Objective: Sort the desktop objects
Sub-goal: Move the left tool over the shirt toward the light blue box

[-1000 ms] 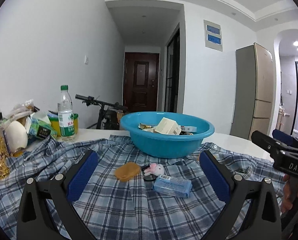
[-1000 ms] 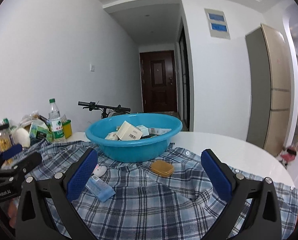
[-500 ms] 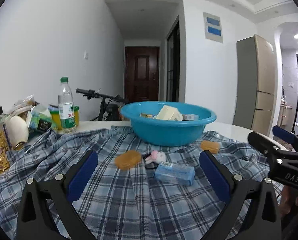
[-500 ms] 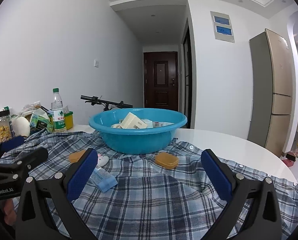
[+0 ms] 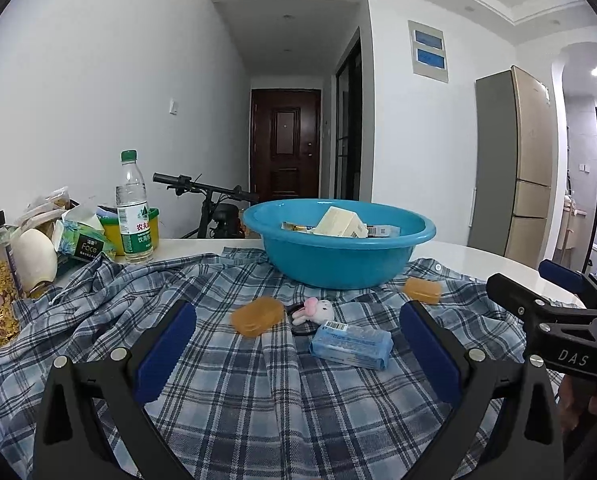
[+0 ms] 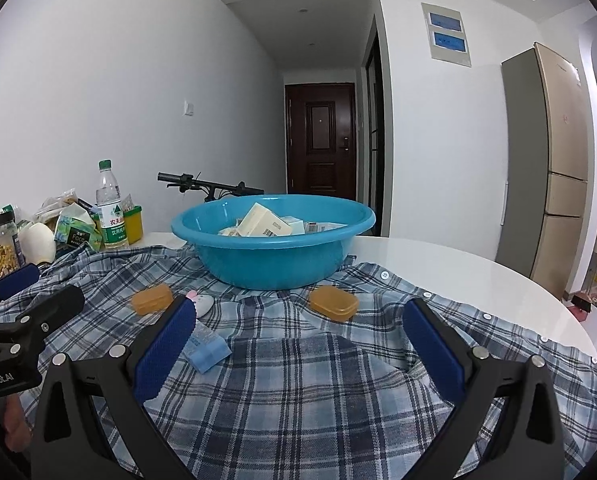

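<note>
With both claws spread wide and empty, your round blue plastic basin [image 5: 338,256] holds boxes, but two amber plastic cases [image 5: 257,315], a pale blue packet [image 5: 351,344] and a small plush bunny [image 5: 318,310] remain on the plaid cloth [image 5: 258,392].

Black left gripper [image 5: 297,338] & right gripper [image 6: 299,338] frames, blue pads, silver screws.

The desk [image 6: 478,276] is white, smooth and shiny. A soft checked cloth shirt [image 5: 298,400] lies wrinkled on it, with small white plastic buttons. The blue basin [image 5: 338,260] is smooth, shiny plastic, and small paper boxes [image 5: 340,222] sit inside. The two orange cases [image 5: 257,315] [image 5: 422,290] are see-through plastic. The blue pack [image 5: 350,345] has a shiny, crinkly plastic wrap. The bunny toy [image 5: 316,310] looks soft and fuzzy. The water bottle [image 5: 133,216] is clear plastic with a paper-like label. The gripper pads [image 5: 166,350] look like dull blue rubber on black matt frames.
</note>
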{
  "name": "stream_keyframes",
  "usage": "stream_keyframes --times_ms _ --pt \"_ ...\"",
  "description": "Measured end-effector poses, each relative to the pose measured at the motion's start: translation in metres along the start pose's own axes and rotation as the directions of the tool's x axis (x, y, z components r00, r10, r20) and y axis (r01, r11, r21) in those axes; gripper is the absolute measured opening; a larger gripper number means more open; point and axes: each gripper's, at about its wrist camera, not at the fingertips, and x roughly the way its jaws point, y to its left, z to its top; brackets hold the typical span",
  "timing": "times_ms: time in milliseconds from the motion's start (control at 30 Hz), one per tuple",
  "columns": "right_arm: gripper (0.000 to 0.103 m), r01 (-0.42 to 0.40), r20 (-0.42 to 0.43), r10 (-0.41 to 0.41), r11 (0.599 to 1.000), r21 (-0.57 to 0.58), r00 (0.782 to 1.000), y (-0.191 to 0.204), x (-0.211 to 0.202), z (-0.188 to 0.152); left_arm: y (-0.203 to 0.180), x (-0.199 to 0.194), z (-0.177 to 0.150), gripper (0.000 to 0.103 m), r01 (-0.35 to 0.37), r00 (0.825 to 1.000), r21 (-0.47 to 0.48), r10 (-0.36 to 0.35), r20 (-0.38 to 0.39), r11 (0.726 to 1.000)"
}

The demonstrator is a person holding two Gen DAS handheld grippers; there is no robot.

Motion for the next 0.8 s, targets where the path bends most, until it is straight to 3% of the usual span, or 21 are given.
stream_keyframes --times_ms 800 --pt "0.103 -0.012 -0.014 0.012 1.0 -0.003 1.0 0.0023 0.0019 -0.0004 0.0023 0.0019 -0.0009 0.103 -0.004 1.0 -0.003 0.004 -0.003 1.0"
